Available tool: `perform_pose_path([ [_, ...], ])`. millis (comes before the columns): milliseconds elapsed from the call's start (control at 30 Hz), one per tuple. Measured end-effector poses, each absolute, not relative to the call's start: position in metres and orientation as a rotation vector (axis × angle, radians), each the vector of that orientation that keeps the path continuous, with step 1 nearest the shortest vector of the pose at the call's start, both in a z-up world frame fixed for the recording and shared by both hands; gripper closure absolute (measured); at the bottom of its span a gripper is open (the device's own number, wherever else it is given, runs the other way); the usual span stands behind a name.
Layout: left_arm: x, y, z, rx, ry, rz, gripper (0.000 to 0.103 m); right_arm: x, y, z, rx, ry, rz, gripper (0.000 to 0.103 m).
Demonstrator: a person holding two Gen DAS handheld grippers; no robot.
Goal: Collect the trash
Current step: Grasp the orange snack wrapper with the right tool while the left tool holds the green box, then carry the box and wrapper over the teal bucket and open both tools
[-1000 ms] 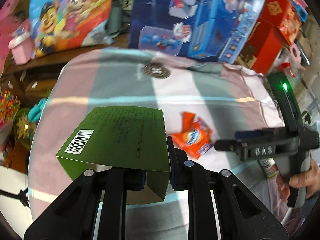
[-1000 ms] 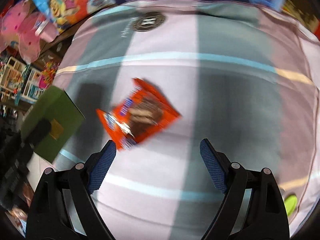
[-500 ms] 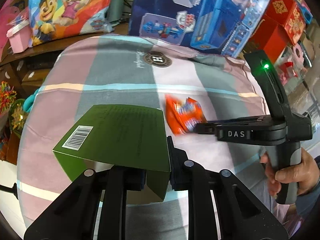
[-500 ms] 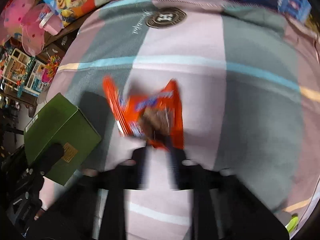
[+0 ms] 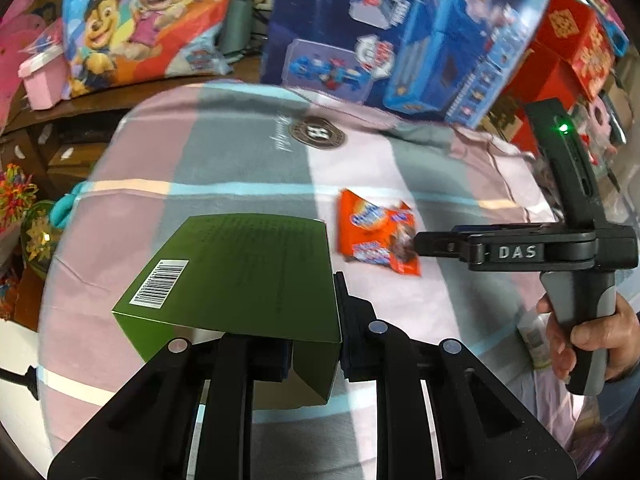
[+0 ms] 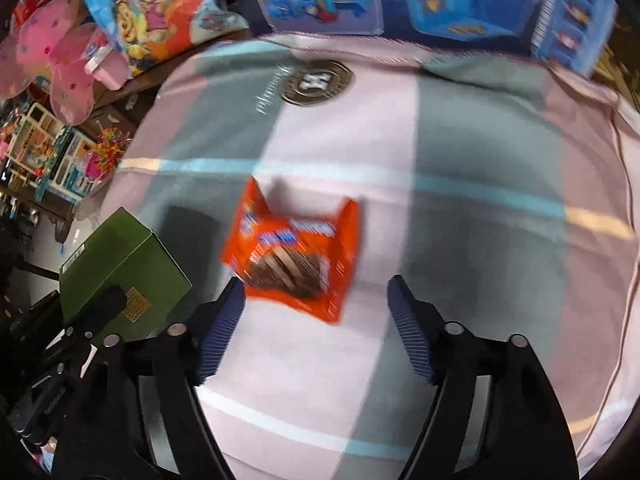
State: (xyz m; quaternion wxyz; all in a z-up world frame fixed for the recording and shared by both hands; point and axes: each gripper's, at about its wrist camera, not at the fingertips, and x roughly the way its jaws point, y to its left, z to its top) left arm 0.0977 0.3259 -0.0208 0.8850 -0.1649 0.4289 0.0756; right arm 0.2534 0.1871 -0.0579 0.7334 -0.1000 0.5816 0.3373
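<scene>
My left gripper is shut on a green carton box with a barcode and holds it above the striped cloth. The box also shows at the left of the right wrist view. An orange snack wrapper lies on the cloth, just ahead of and between the fingers of my right gripper, which is open. In the left wrist view the wrapper lies right of the box, with the right gripper at its right edge.
The table wears a pink, grey and blue striped cloth with a round emblem. Toy boxes and a cartoon-dog bag stand at the far edge. Red boxes stand at the right. Shelves of toys are to the left.
My right gripper moved in over the orange wrapper; its fingers blurred close together half a second ago and now stand open around the wrapper's near end. The left gripper keeps holding the box.
</scene>
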Motion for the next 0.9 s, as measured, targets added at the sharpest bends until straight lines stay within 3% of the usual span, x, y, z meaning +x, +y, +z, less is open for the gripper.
perform_pose_path([
  [300,0.109,0.348,-0.031,-0.377,0.919,0.216,0.085,0.272,0.224,-0.102,-0.216,1.365,0.723,0.025],
  [333,0.112,0.345,-0.032,-0.368,0.922,0.214,0.085,0.270,0.222,-0.100,-0.213,1.333,0.727,0.030],
  [400,0.117,0.339,-0.034,-0.351,0.927,0.203,0.085,0.267,0.218,-0.098,-0.202,1.331,0.754,0.069],
  [900,0.133,0.266,-0.015,-0.273,0.934,0.045,0.085,0.253,0.124,-0.058,-0.091,1.287,0.671,0.074],
])
